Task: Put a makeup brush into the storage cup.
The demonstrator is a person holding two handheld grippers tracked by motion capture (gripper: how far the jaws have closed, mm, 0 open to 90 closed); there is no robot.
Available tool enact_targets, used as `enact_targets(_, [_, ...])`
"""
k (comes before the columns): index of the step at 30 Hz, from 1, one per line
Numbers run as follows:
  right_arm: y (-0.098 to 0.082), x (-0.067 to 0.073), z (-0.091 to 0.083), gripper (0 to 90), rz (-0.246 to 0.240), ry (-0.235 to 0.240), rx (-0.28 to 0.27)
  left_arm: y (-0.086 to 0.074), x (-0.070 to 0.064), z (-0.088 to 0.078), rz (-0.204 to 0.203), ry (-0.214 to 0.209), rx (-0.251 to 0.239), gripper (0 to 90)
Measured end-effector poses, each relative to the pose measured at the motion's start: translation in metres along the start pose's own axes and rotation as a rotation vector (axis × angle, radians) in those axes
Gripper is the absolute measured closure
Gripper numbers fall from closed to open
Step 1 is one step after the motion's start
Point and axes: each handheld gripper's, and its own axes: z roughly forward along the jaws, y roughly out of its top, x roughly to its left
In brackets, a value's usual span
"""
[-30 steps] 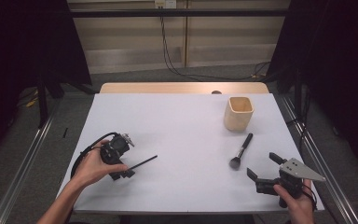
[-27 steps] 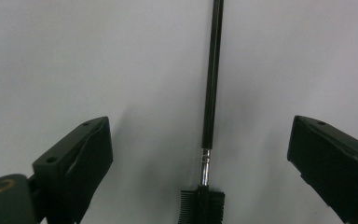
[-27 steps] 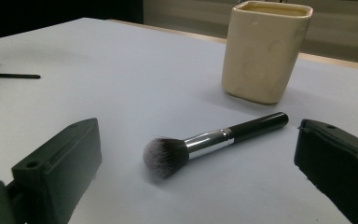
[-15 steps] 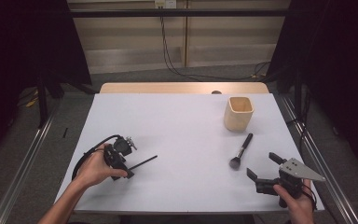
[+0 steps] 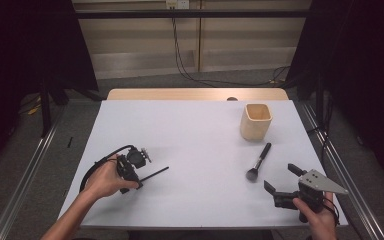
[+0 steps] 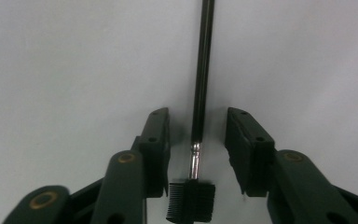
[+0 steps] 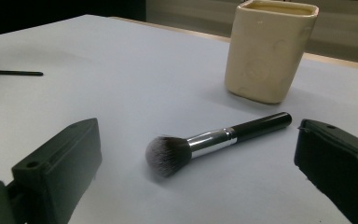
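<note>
Closing inward since the earlier frames, the left gripper [image 5: 130, 172] brackets the thin comb-headed brush [image 6: 200, 107] lying on the white table [image 5: 200, 135]; a gap remains at each pad, so nothing is clamped yet. The right gripper [image 5: 282, 182] is unmoved, jaws wide apart, behind the powder brush [image 7: 205, 142] beside the cream cup [image 7: 270, 51]. No legible writing appears.

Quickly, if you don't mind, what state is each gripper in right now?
Left gripper: open, jaws just closing around the brow comb brush, pads not touching.
Right gripper: open, empty.
</note>
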Motion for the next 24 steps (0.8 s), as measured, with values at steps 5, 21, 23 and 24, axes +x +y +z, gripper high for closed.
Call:
enact_targets(5, [-0.0001, -0.0002, 0.0001, 0.3, -0.004, 0.002, 0.003, 0.0004, 0.0012, 0.0002, -0.027, -0.007, -0.003, 68.5])
enact_targets(21, [-0.0003, -0.0002, 0.0008, 0.3, -0.003, 0.001, 0.011, -0.0013, 0.001, 0.0004, -0.055, -0.023, -0.017, 85.8])
enact_targets(23, [-0.0003, -0.0002, 0.0009, 0.3, -0.004, 0.003, 0.01, -0.0022, 0.002, -0.0001, -0.059, -0.031, -0.024, 85.8])
enact_targets(24, [-0.0004, 0.0, 0.0009, 0.3, -0.003, 0.003, 0.011, -0.0029, 0.0034, -0.0008, -0.055, -0.035, -0.022, 85.8])
